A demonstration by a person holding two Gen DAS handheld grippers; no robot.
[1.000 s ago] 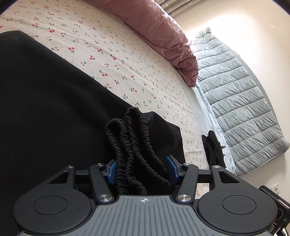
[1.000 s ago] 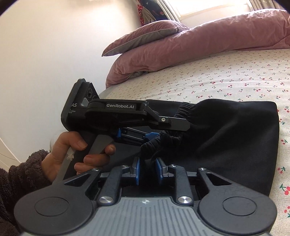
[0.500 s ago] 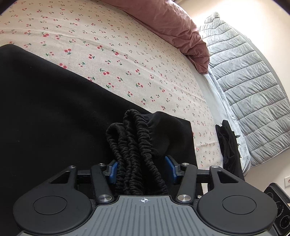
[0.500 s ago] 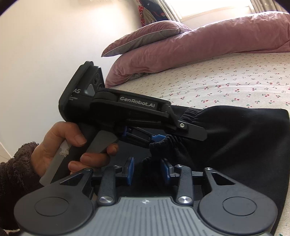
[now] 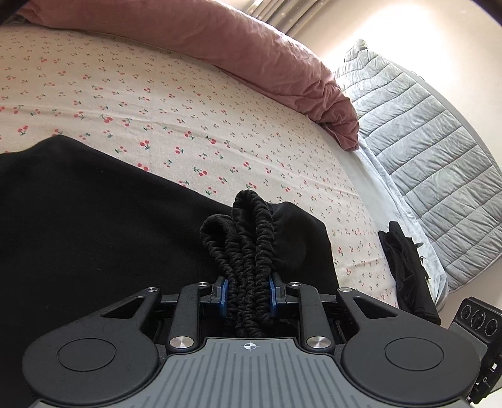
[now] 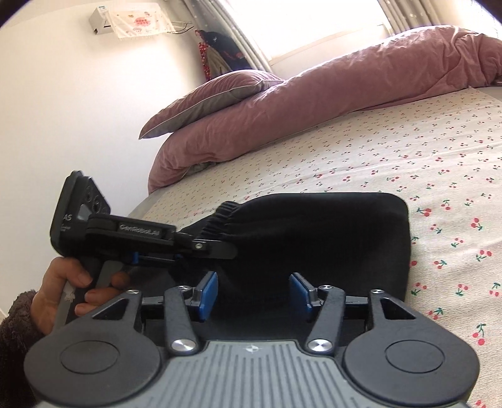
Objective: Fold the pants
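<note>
The pants point(image 5: 94, 219) lie on the bed point(image 5: 188, 103). Behind the pants, the duvet point(image 5: 251, 53) lies along the far side of the bed. Right of the pants, a small garment point(image 5: 404, 270) lies at the bed's edge.

We are in a bedroom of a home. A bed point(image 6: 408, 150) fills most of both views, covered with a cream sheet printed with small red cherries. A crumpled dusty-pink duvet point(image 6: 345, 94) lies along its far side, with a matching pillow point(image 6: 213, 97) resting on it. A pale grey quilted blanket point(image 5: 439, 175) lies at the bed's edge. We see a bright curtained window point(image 6: 313, 22) behind the bed, and a wall-mounted air conditioner point(image 6: 131, 20) under a printed cloth cover.
</note>
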